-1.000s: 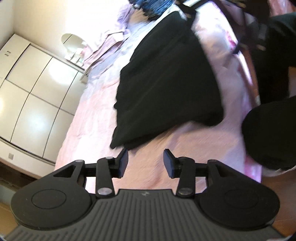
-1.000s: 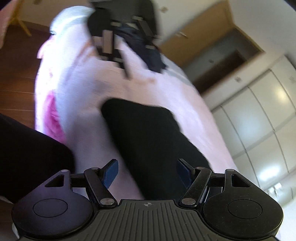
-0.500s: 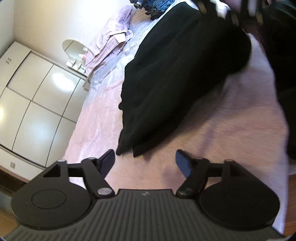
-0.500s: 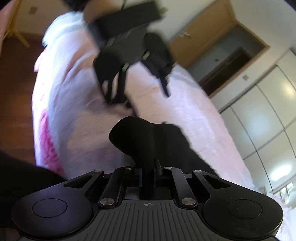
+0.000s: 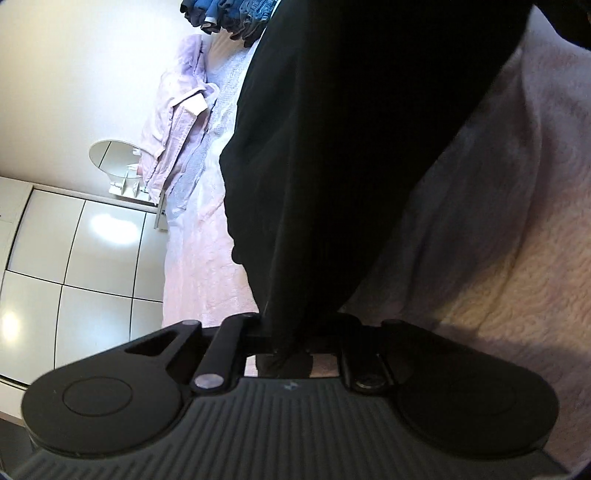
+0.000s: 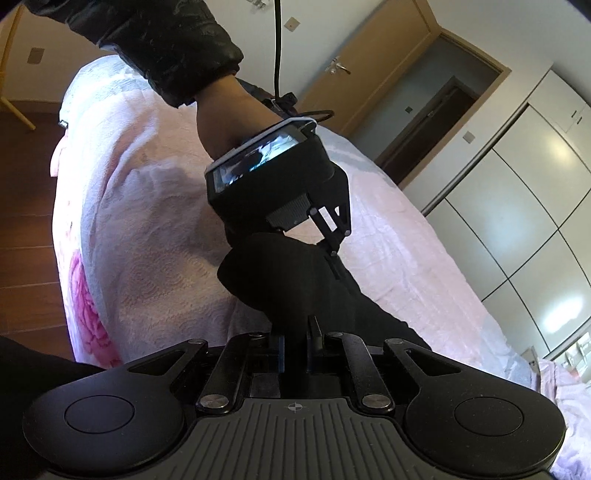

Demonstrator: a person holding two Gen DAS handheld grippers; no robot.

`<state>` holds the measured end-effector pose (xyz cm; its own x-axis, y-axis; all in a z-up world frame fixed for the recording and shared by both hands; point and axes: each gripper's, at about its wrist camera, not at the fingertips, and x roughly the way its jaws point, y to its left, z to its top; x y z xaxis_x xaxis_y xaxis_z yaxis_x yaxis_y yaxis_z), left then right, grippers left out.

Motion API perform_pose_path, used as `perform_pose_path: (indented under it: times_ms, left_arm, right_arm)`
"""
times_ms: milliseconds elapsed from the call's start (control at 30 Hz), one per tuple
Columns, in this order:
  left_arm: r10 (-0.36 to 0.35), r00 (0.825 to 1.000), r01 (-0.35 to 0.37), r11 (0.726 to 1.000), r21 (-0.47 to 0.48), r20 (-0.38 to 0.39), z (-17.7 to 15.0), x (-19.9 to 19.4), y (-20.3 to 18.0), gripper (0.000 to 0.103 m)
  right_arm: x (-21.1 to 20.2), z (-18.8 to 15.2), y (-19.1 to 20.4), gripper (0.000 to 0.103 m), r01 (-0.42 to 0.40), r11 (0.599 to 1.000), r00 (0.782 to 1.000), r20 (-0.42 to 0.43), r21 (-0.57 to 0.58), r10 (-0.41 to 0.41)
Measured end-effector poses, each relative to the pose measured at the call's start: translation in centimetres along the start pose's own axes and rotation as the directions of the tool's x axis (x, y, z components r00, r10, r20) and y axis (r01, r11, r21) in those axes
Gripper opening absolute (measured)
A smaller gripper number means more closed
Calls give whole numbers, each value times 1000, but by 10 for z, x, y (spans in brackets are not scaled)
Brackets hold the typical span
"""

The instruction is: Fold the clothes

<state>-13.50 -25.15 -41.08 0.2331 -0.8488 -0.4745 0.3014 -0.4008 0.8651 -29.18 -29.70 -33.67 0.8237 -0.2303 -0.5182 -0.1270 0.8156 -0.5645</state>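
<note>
A black garment (image 5: pixel 332 147) lies on the pink bedspread (image 5: pixel 517 184) and is lifted at one end. In the left wrist view my left gripper (image 5: pixel 291 332) is shut on its edge, and the cloth hangs taut from the jaws and hides the fingertips. In the right wrist view my right gripper (image 6: pixel 295 339) is shut on another part of the same black garment (image 6: pixel 295 280). The left gripper (image 6: pixel 332 251) shows there too, held by a hand just beyond, gripping the cloth close to my right one.
A pale pink shirt (image 5: pixel 173 122) and blue jeans (image 5: pixel 229 14) lie at the far end of the bed. White wardrobe doors (image 5: pixel 74 258) and a round mirror (image 5: pixel 114 155) stand beside it. A wooden door (image 6: pixel 369 62) and wood floor (image 6: pixel 26 221) flank the bed.
Both grippers were open one second ago. The right one shut on the garment first, then the left one closed on its edge. The cloth is now raised and the two grippers are close together.
</note>
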Motion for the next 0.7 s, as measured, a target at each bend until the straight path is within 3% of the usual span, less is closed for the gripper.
perform_pose_path:
  times_ms: [233, 333, 467, 567, 700]
  left_arm:
    - [-18, 999, 17, 999, -30, -49, -28, -62, 0, 8]
    - [-53, 994, 50, 998, -32, -97, -43, -98, -3, 8]
    - [-70, 986, 63, 997, -45, -150, -44, -116, 10, 9]
    - [-56, 988, 47, 997, -64, -144, -28, -113, 39, 10]
    - [-32, 994, 20, 993, -118, -106, 9, -100, 94, 11]
  right_arm:
    - [-18, 23, 30, 8, -93, 996, 994, 60, -12, 94]
    - [-28, 35, 48, 8, -157, 987, 980, 122, -18, 158]
    - [-33, 42, 55, 8, -216, 976, 957, 199, 5, 211]
    - [-46, 37, 36, 8, -193, 979, 955, 244, 72, 170]
    - [-76, 16, -17, 8, -103, 961, 952, 304, 255, 22]
